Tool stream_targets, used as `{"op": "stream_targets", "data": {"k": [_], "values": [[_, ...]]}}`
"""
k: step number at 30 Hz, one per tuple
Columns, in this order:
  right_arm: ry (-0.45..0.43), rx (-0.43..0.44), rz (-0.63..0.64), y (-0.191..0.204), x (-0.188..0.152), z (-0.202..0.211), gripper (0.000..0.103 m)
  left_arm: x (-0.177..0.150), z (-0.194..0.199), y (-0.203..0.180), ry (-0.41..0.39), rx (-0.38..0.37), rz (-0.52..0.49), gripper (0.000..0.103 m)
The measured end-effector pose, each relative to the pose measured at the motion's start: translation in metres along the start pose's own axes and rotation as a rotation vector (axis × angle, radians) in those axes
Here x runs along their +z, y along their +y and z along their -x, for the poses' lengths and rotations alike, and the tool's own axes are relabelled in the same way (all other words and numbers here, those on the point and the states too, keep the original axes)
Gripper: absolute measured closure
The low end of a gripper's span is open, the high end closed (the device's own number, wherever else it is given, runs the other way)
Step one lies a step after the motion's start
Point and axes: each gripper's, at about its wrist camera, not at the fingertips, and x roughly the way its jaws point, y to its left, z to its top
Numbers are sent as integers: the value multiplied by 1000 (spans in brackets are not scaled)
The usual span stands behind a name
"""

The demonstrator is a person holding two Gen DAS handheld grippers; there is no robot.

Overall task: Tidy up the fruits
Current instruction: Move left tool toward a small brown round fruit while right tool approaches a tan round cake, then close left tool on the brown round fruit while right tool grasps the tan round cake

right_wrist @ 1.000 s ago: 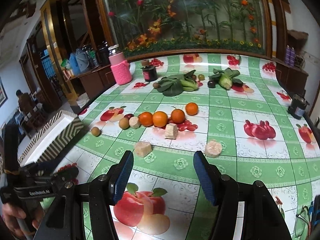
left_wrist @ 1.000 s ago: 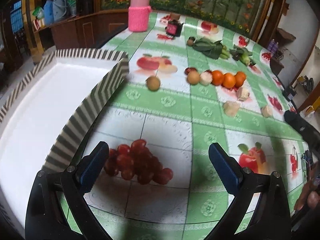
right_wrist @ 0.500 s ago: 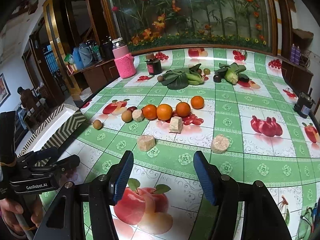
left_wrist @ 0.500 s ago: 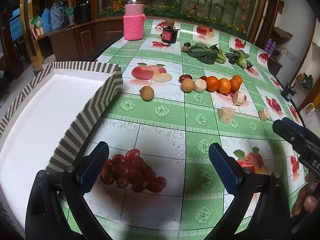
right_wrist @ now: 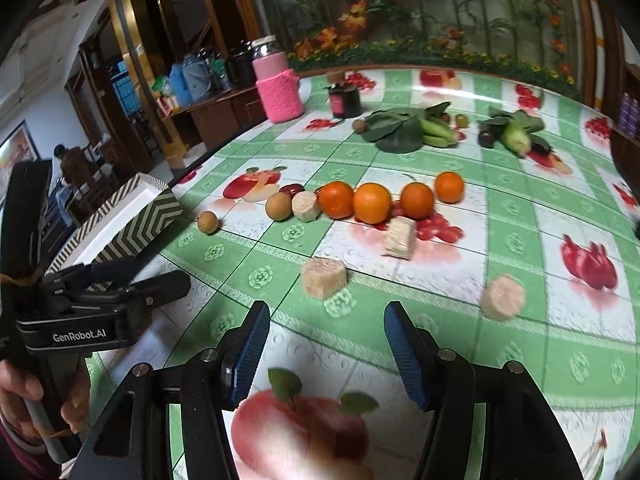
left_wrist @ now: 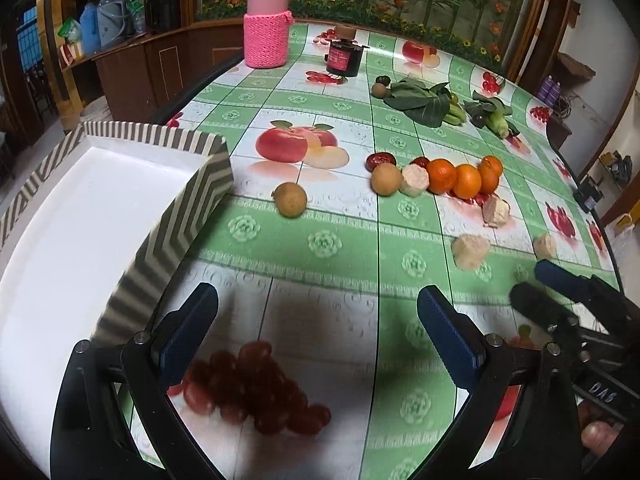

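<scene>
A bunch of red grapes lies on the tablecloth low in the left wrist view, between and below the fingers of my open, empty left gripper. A white box with a grey zigzag rim stands to its left; it also shows in the right wrist view. Several oranges, two brown round fruits and pale cut chunks lie mid-table. My right gripper is open and empty above a printed apple, short of the chunks.
A pink-sleeved jar, a dark jar and leafy greens stand at the far side. The left gripper's body shows at the left of the right wrist view. The table edge curves along the right.
Both grippers have moved forward over the table. The grapes have slid lower in the left wrist view, and the right gripper has come nearer the cut chunks. Both stay open.
</scene>
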Motion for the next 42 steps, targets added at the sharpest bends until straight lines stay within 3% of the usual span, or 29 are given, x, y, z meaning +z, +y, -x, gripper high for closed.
{"op": "stream_targets", "data": {"k": [7, 10, 14, 19, 36, 38, 42], "values": [[56, -8, 47, 2, 14, -27, 45, 14, -14, -2, 21, 0, -3, 2], [69, 23, 61, 3, 18, -36, 62, 18, -19, -3, 26, 9, -2, 2], [89, -4, 113, 8, 16, -45, 73, 23, -26, -4, 33, 16, 2, 2], [75, 45, 64, -6, 17, -43, 73, 30, -35, -7, 39, 44, -9, 2], [47, 32, 12, -26, 18, -40, 72, 51, -63, -3, 48, 114, 15, 2], [48, 29, 24, -24, 19, -41, 72, 53, -66, -3, 45, 111, 7, 4], [49, 64, 11, -26, 17, -41, 72, 51, -68, -8, 32, 128, -32, 31]]}}
